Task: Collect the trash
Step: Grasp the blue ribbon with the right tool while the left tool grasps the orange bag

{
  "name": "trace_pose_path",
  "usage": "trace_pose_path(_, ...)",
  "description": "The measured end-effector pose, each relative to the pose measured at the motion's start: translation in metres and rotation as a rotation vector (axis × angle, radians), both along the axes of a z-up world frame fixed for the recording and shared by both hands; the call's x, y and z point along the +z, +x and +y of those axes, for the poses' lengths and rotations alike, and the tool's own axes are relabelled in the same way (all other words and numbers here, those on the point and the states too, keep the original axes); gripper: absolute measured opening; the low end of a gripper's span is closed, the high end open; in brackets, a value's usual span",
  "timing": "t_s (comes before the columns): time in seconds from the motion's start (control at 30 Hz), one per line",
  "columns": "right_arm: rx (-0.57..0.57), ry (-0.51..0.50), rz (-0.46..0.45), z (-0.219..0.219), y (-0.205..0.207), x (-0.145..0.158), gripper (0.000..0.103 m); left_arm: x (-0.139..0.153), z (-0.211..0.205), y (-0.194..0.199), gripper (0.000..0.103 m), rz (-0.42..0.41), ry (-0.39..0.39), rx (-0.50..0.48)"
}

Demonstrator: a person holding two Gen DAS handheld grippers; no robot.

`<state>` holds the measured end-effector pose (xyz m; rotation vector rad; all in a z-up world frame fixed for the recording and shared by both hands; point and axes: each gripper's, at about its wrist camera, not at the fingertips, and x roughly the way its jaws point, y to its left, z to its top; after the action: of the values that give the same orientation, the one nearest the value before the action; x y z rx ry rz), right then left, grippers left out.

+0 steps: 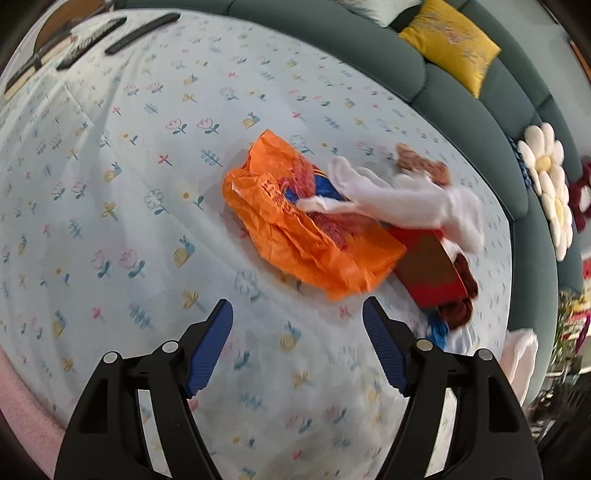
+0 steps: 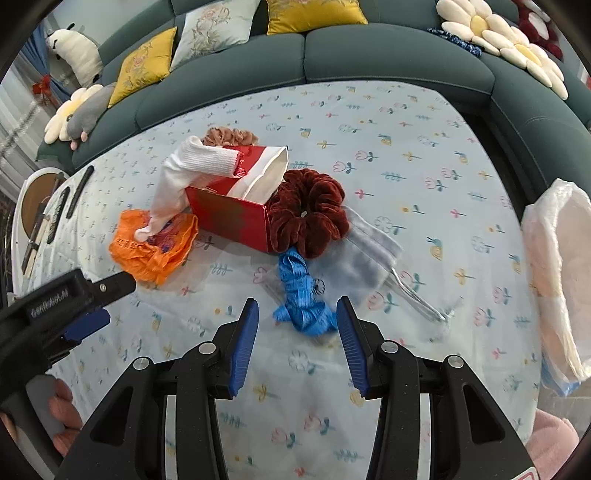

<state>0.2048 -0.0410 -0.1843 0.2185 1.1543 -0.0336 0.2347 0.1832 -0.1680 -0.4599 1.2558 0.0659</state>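
A crumpled orange plastic bag [image 1: 306, 236] [image 2: 155, 247] lies on the flowered tablecloth [image 1: 147, 184], with a white sock [image 1: 388, 199] [image 2: 177, 173] draped over it and over a red paper box [image 1: 432, 269] [image 2: 236, 218]. My left gripper [image 1: 297, 302] hangs open just short of the orange bag, nothing between its fingers. A blue crumpled tape [image 2: 299, 295] lies by a dark red scrunchie [image 2: 306, 214] and a grey pouch [image 2: 362, 254]. My right gripper [image 2: 297, 302] is open over the blue tape's near end, its pads apart.
A white plastic bag [image 2: 554, 280] [image 1: 521, 354] hangs open at the table's right edge. A brown scrunchie [image 2: 229, 136] lies behind the box. Dark remotes [image 1: 142, 33] [image 2: 79, 192] rest at the far left. A teal sofa [image 2: 369, 55] with cushions curves around the table.
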Motion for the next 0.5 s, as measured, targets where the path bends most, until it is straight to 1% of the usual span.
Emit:
trace_pose_path(0.1, 0.003, 0.002, 0.019, 0.001, 0.012, -0.010, 0.043, -0.008, 0.002, 0.016, 0.069, 0.021, -0.033, 0.023)
trace_pose_path(0.27, 0.002, 0.009, 0.050, 0.003, 0.021, -0.025, 0.043, -0.024, 0.002, 0.031, 0.069, 0.064, -0.050, 0.048)
trace_pose_path(0.33, 0.004, 0.008, 0.058, 0.003, 0.021, -0.030, 0.044, -0.028, 0.002, 0.033, 0.066, 0.074, -0.050, 0.053)
trace_pose_path(0.43, 0.004, 0.013, 0.065, 0.002, 0.019, -0.036, 0.041, -0.027, -0.002, 0.029, 0.051, 0.051, -0.025, 0.029)
trace_pose_path(0.47, 0.003, 0.017, 0.066, 0.001, 0.017, -0.037, 0.039, -0.027, -0.004, 0.027, 0.039, 0.049, -0.024, 0.009)
trace_pose_path(0.5, 0.000, 0.021, 0.068, 0.000, 0.016, -0.039, 0.034, -0.028, -0.005, 0.025, 0.030, 0.049, -0.021, 0.000)
